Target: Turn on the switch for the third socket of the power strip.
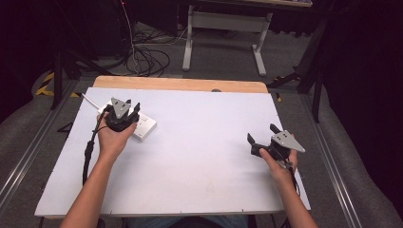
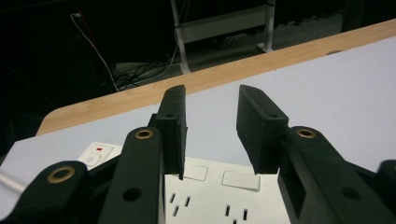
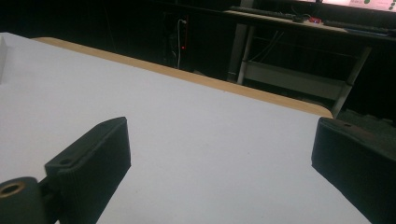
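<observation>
We see a white tabletop [image 1: 199, 156] with a wooden far edge across the middle of the high view, and grey floor around it. Beyond it, at the top centre, stands a white desk frame [image 1: 223, 28] with cables on the floor to its left.

In the left half of that view a white power strip [image 1: 145, 128] lies on the tabletop. We count no containers among the things here. The left tongs [image 1: 133, 110] sit over the strip's left end, held by the left hand [image 1: 114, 137]. In the left gripper view the strip's sockets [image 2: 210, 205] and a rocker switch [image 2: 95, 156] show below the jaws, which stand narrowly apart and hold nothing.

At the right of the high view the right tongs [image 1: 261, 134] hover over bare tabletop, jaws wide apart, empty.
</observation>
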`<state>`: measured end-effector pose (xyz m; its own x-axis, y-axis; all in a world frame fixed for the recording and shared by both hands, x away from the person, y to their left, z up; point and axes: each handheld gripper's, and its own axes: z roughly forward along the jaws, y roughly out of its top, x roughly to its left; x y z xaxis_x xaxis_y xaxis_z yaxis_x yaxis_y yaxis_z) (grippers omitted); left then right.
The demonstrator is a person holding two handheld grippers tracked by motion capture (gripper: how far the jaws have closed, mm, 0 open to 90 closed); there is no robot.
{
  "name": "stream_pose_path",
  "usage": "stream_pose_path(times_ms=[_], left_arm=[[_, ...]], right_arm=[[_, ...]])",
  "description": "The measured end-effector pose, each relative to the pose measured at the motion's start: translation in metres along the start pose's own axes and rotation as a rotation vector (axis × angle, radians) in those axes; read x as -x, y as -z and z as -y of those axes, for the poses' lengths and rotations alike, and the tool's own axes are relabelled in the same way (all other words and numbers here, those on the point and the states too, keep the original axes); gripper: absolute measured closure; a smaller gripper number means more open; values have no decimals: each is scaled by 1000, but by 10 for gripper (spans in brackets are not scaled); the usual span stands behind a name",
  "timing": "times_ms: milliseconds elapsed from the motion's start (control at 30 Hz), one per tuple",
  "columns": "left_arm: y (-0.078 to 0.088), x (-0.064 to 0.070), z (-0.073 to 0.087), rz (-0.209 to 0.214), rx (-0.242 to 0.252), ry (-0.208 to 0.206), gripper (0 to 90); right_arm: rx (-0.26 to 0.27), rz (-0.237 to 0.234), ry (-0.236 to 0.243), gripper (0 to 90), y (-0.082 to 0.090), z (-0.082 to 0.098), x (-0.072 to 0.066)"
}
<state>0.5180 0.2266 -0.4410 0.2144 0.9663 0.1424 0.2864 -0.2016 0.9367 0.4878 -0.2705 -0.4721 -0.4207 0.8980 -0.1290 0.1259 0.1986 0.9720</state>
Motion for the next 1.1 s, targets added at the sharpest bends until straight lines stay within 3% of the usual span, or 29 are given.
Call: stream_pose_path(times_ms=[67,167,667,967,1100], left_arm=[[5,0,1,-11,6,-11,612],[10,-3,0,-30,25,9,594],[18,1,-1,-31,42,-7,489],[30,-4,0,-41,62,26,426],[34,-2,0,-34,67,21,354]], right_arm=[[0,0,1,49,0,0,0],[0,0,1,49,0,0,0],[-3,-2,0,48,-1,0,0],[-6,-2,0,47,-1,0,-1],[-7,1,-5,47,0,0,0]])
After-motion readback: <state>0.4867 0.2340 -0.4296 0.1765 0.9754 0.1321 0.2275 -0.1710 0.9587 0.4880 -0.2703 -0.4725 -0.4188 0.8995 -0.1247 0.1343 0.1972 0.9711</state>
